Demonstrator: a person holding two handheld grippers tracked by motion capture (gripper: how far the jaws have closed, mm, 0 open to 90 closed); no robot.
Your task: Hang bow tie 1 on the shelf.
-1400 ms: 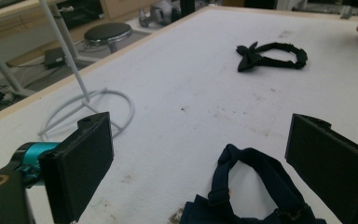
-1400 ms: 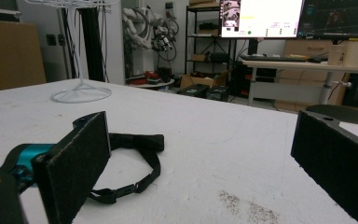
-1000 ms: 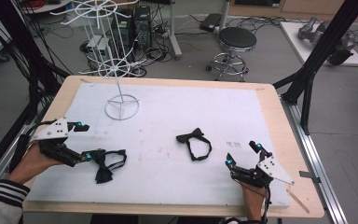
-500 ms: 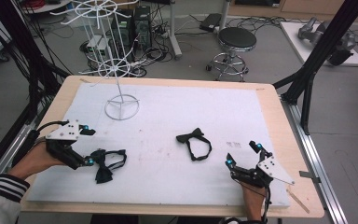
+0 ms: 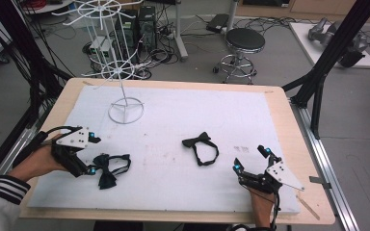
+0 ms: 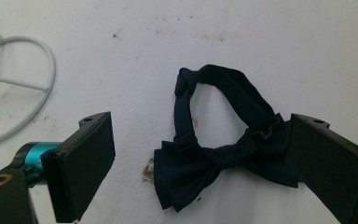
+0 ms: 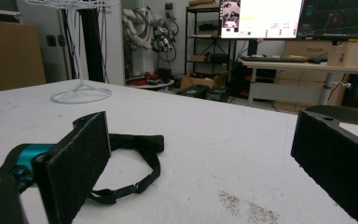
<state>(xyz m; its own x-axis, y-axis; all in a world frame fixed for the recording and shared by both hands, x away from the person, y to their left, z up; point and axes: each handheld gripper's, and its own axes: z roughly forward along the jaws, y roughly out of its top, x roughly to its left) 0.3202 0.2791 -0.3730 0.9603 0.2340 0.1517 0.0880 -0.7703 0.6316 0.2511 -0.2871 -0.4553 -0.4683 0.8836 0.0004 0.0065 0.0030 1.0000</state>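
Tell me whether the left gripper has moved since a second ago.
Yes. The left gripper has slid rightward, away from the table's left edge, up to the dark bow tie.

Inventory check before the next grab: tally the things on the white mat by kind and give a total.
Bow ties: 2, a dark navy one between the open left tongs, a black one mid-mat
White wire stand: 1
Tongs: 2, left and right
Total: 5

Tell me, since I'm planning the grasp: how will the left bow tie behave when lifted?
Probably floppy: the bow tie is soft folded cloth, and its strap lies in a limp loop, so it should dangle. It looks light, and may slide if pushed.
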